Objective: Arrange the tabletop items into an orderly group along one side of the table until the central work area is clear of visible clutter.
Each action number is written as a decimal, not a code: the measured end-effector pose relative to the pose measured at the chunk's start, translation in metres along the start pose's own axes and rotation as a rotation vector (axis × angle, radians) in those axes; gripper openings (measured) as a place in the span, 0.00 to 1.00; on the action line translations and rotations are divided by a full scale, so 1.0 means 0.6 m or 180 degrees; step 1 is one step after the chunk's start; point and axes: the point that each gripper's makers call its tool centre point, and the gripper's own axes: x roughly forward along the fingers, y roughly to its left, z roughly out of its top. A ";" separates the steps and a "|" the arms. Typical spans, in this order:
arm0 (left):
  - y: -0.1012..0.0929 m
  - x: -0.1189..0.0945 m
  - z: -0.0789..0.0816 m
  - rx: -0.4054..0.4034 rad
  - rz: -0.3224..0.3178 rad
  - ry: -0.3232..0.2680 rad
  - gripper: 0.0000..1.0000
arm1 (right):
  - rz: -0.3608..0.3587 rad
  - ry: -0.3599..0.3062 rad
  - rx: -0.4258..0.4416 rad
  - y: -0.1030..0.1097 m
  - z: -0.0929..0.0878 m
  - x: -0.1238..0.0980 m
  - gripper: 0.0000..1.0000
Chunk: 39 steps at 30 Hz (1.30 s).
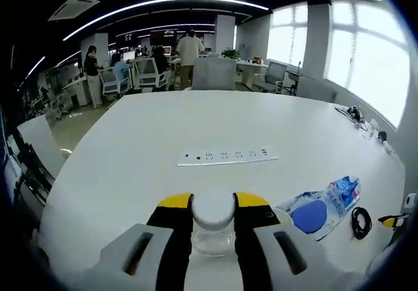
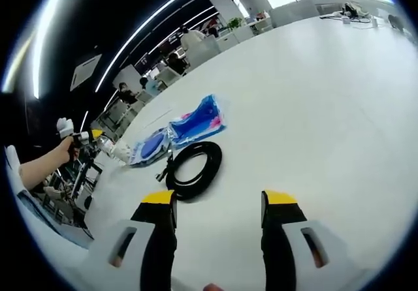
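The left claw (image 1: 213,203) pinches a clear bottle with a white cap (image 1: 213,222) low over the white desk (image 1: 130,167); just beyond to its right lie a blue plastic packet (image 1: 323,206) and a coiled black cable (image 1: 361,222); farther out sits a white power strip (image 1: 227,155); the right claw (image 2: 219,203) is spread with nothing between its jaws, the cable (image 2: 194,162) just ahead, the packet (image 2: 186,129) behind it.
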 end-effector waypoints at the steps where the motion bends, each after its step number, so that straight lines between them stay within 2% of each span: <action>1: 0.000 -0.001 0.000 0.0003 0.0008 0.0005 0.22 | 0.0001 0.0005 0.0002 -0.001 -0.001 0.000 0.51; 8: 0.003 0.000 -0.001 -0.0069 0.0101 0.0034 0.22 | 0.0002 0.0037 0.0006 -0.003 -0.004 0.003 0.50; 20: -0.010 0.006 -0.001 0.0059 0.0168 -0.0002 0.22 | 0.0001 0.0025 0.0034 -0.001 -0.005 0.001 0.50; 26: -0.007 0.004 -0.004 0.0014 0.0253 -0.0029 0.22 | -0.0025 -0.0001 0.0071 -0.009 -0.005 -0.001 0.50; 34: -0.005 0.003 -0.002 0.0099 0.0302 -0.0105 0.23 | -0.0001 -0.0035 0.0070 -0.007 -0.002 -0.003 0.50; 36: -0.004 -0.002 0.005 0.0130 0.0340 -0.0195 0.26 | 0.0000 -0.0051 0.0067 -0.007 0.001 -0.003 0.50; 39: -0.007 -0.009 0.012 0.0090 0.0312 -0.0271 0.38 | -0.0002 -0.0089 0.0044 -0.006 0.008 -0.006 0.51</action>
